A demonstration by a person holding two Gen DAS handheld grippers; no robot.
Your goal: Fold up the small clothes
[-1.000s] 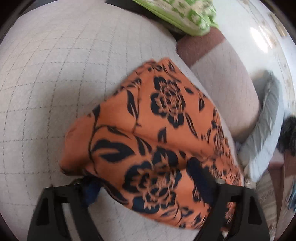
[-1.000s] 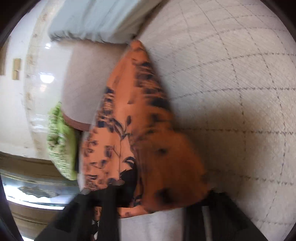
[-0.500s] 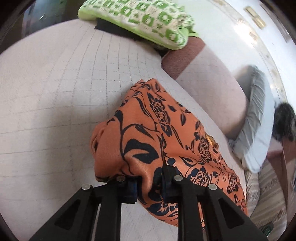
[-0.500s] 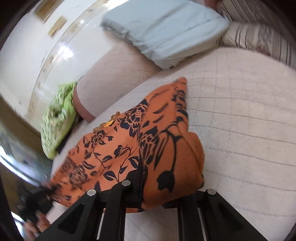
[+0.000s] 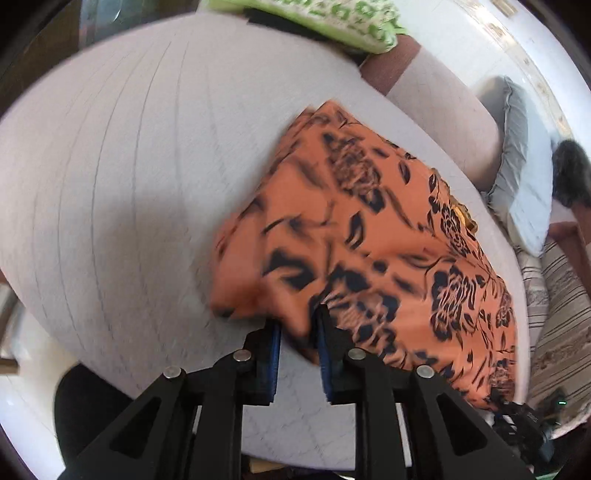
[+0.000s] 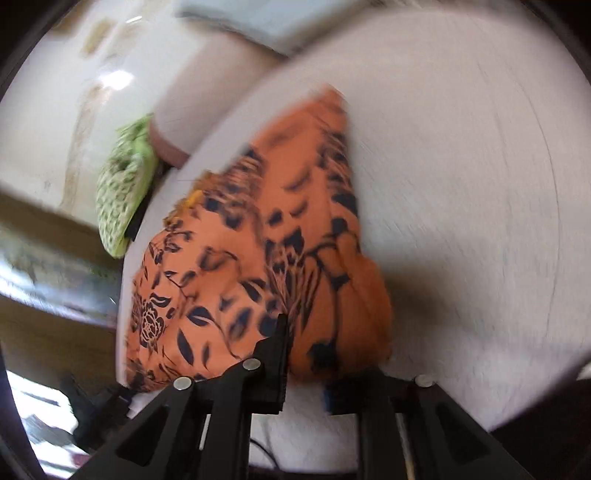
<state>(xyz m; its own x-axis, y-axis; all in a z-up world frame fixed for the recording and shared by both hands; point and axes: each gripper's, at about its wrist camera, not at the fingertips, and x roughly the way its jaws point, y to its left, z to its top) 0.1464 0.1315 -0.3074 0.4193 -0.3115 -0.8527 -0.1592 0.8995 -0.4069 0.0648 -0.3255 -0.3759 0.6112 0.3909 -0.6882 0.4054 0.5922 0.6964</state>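
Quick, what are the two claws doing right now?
Left claw: closed, pinching the orange cloth.
Right claw: closed on the same orange cloth.

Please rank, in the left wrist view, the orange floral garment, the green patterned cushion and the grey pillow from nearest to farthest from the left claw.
1. Orange floral garment: pinched in the left claw.
2. Grey pillow: off to the right, beyond the pale quilted surface.
3. Green patterned cushion: at the far top edge.

The garment (image 5: 369,229) lies on the quilted surface (image 5: 129,166), cushion (image 5: 332,22) behind.
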